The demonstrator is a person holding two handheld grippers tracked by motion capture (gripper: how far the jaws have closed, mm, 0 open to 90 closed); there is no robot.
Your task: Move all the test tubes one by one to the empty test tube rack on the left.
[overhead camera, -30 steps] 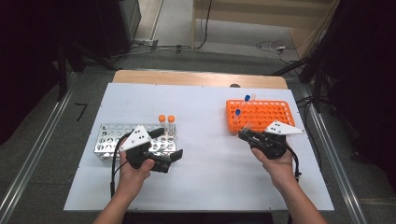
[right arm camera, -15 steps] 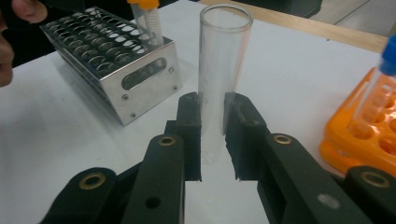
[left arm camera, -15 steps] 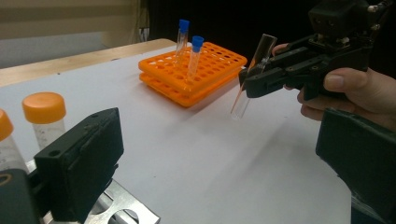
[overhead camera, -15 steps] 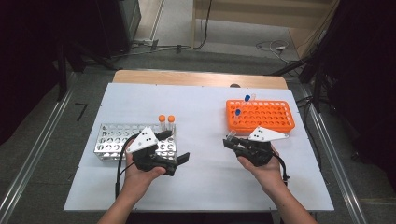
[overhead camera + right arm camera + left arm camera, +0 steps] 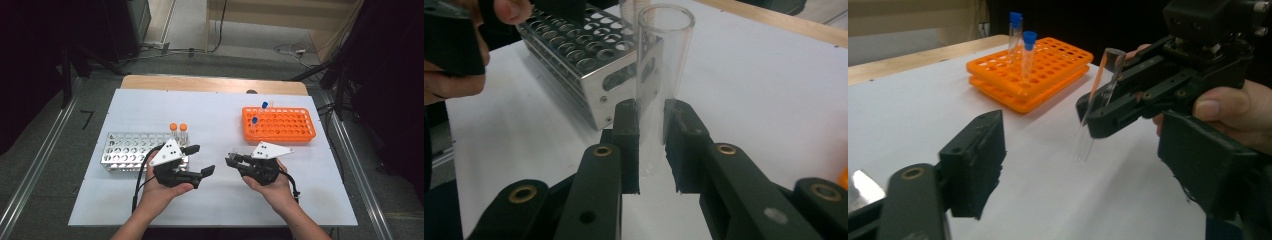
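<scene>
My right gripper point(image 5: 231, 160) is shut on a clear uncapped tube point(image 5: 233, 150) and holds it upright above the white table. In the right gripper view the tube point(image 5: 659, 75) stands pinched between the two pads of the right gripper point(image 5: 651, 145). My left gripper point(image 5: 204, 160) faces it from the left, open, and its jaws have just been closing. In the left gripper view the tube point(image 5: 1098, 100) hangs just ahead of the left gripper point(image 5: 1088, 170), with nothing between the pads. The right gripper point(image 5: 1098, 122) shows there too, gripping the tube's middle.
An orange rack point(image 5: 280, 125) at the back right holds two blue-capped tubes point(image 5: 264, 106). A metal rack point(image 5: 127, 150) at the left holds two orange-capped tubes point(image 5: 178, 131). The white table top point(image 5: 215, 200) ends close in front of the hands.
Both hands have moved toward the table's middle, the right one leftward from the orange rack with the tube. The left gripper's jaws stand narrower than before.
</scene>
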